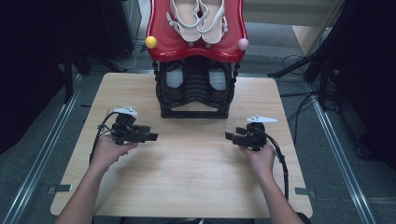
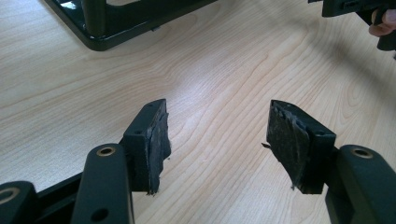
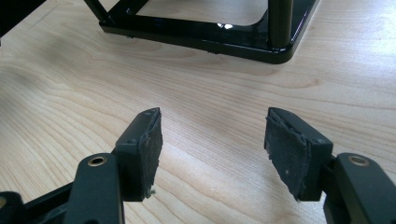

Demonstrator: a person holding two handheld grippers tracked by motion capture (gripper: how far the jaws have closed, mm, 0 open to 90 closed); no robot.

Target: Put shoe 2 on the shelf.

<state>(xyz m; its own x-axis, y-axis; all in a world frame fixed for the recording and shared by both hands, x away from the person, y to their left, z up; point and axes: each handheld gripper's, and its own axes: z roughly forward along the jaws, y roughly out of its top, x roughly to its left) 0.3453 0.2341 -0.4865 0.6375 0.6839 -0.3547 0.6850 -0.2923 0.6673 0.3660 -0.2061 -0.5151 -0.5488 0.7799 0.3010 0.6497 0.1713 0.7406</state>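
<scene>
Both grippers are resting low on the counter [image 1: 187, 186], well apart, pointing inward at each other, likely a ready pose before reaching for the rack. Left gripper [image 1: 152, 136] is sitting toward the counter's left edge, jaws wide, nothing between them; right gripper [image 1: 229, 136] toward the right edge, jaws also wide and empty. Black shoe rack [image 1: 194, 93] is standing at the middle of the far edge, its base frame [image 3: 210, 39] just ahead of the right gripper. Red top tray [image 1: 161, 46] is carrying white sandals [image 1: 198, 18]; dark shoes [image 1: 175, 77] are sitting on the shelf below, presumably stored as pairs. Bare wood lies between the grippers, so there's room to set a shoe down.
</scene>
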